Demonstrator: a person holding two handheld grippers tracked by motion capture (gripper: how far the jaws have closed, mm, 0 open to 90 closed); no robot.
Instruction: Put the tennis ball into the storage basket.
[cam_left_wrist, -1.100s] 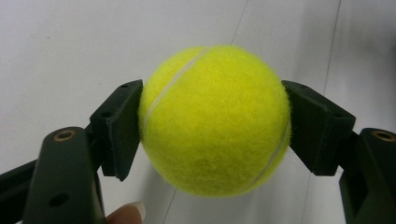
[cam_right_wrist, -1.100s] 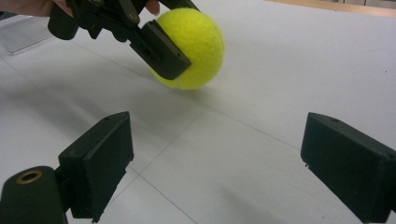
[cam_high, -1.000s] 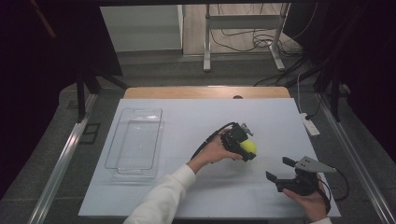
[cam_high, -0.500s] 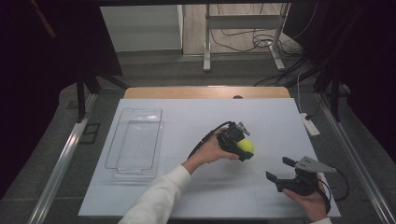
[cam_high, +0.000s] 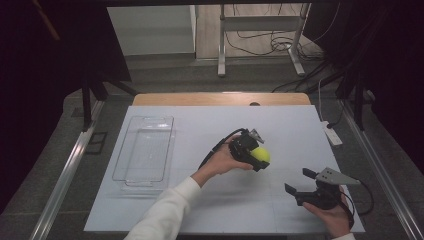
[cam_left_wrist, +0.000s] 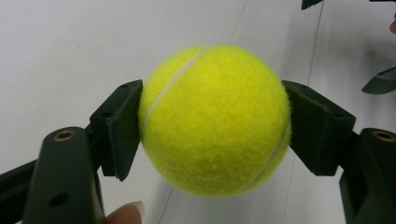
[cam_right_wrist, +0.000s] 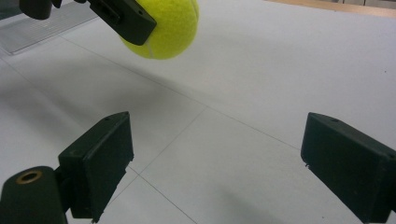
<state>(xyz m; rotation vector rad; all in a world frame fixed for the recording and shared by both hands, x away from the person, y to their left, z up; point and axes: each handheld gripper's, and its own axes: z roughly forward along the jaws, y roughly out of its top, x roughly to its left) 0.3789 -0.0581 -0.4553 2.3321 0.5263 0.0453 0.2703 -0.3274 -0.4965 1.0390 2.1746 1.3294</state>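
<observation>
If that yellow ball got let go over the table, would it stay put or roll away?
The tennis ball is round, so it would probably roll on the flat white table. Its fuzzy felt likely keeps it from slipping in the left gripper. It looks light, and barely dents between the pads.

Left hand-held gripper (cam_high: 256, 156) clamped, arm extended mid-table; right hand-held gripper (cam_high: 301, 182) wide apart, low.

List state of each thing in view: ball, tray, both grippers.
Ball: clamped between the left jaws, lifted off the table.
Left gripper: shut on the ball.
Right gripper: jaws open, nothing between them.
Tray: clear, empty, flat on the table at its left.
</observation>
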